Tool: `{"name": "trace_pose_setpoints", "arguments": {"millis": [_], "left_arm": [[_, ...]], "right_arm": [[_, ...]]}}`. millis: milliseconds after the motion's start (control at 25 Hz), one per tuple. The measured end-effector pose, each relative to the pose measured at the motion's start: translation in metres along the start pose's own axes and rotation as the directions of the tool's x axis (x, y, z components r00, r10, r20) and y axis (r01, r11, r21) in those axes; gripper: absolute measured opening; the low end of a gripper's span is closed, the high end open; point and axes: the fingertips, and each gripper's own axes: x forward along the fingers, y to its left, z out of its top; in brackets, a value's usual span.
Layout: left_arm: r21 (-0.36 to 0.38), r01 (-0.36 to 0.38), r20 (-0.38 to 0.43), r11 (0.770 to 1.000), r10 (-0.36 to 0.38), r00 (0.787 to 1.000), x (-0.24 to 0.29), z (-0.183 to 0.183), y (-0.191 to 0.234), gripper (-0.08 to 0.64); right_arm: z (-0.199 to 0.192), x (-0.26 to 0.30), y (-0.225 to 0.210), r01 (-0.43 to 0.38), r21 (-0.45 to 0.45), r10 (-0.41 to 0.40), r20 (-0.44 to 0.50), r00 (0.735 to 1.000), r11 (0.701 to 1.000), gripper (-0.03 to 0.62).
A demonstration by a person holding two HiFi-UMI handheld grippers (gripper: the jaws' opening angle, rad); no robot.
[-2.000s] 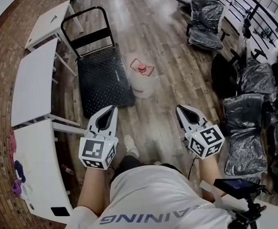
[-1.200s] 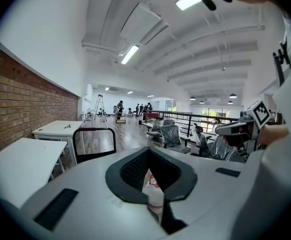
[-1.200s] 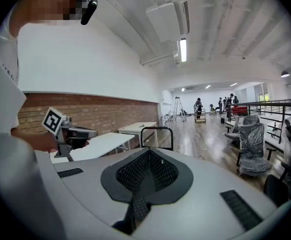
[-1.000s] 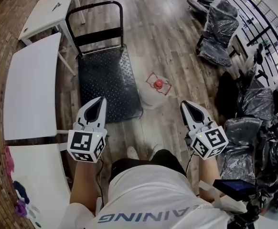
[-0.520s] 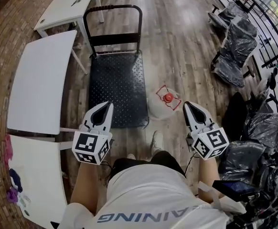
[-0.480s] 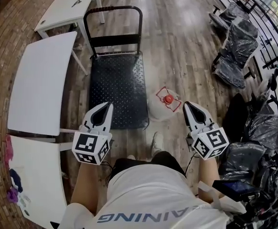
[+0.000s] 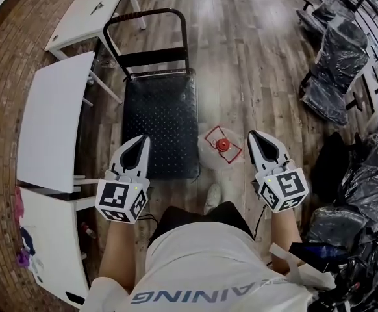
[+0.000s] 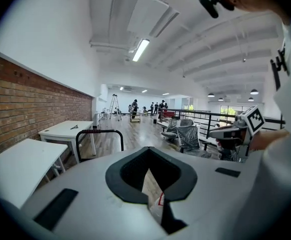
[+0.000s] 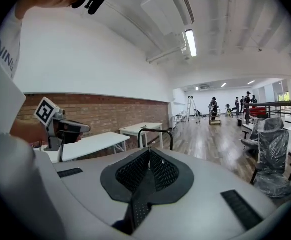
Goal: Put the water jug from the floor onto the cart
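Water jug (image 7: 220,151) on floor (image 7: 241,57) beside cart (image 7: 160,112).
Left claw (image 7: 143,138), right claw (image 7: 252,135) both clenched, empty, either side of it.

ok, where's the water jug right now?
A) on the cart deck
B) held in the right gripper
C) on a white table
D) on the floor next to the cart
D: the water jug stands on the wooden floor, just off the right-hand edge of the cart in the head view.
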Motion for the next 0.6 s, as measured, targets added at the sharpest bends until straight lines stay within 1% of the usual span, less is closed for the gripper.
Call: {"name": "trace_pose_setpoints", "arguments": {"millis": [120, 240, 320, 480, 600], "left_arm": [[0.015, -0.003, -0.023, 1.000, 0.004, 1.000, 0.014, 0.001, -0.013, 0.000], [0.024, 0.001, -0.066, 1.000, 0.001, 0.998, 0.025, -0.009, -0.020, 0.002], [0.017, 0.007, -0.088, 1.000, -0.006, 0.996, 0.031, -0.019, -0.020, 0.000], [0.007, 0.034, -0.112, 0.999, -0.033, 0.993, 0.045, -0.039, -0.022, 0.001], [0.006, 0.043, -0.128, 0.999, -0.042, 0.991, 0.058, -0.051, -0.019, 0.000]], "right_arm": [[-0.010, 0.013, -0.022, -0.018, 0.023, 0.018, 0.001, 1.000, 1.000, 0.006], [-0.024, 0.025, -0.040, -0.005, 0.054, 0.006, -0.009, 1.000, 0.999, 0.006], [-0.037, 0.030, -0.046, 0.008, 0.066, -0.006, -0.031, 0.999, 0.998, 0.008], [-0.067, 0.035, -0.059, 0.056, 0.057, -0.051, -0.094, 0.994, 0.997, 0.021], [-0.093, 0.041, -0.068, 0.097, 0.078, -0.085, -0.138, 0.987, 0.992, 0.032]]}}
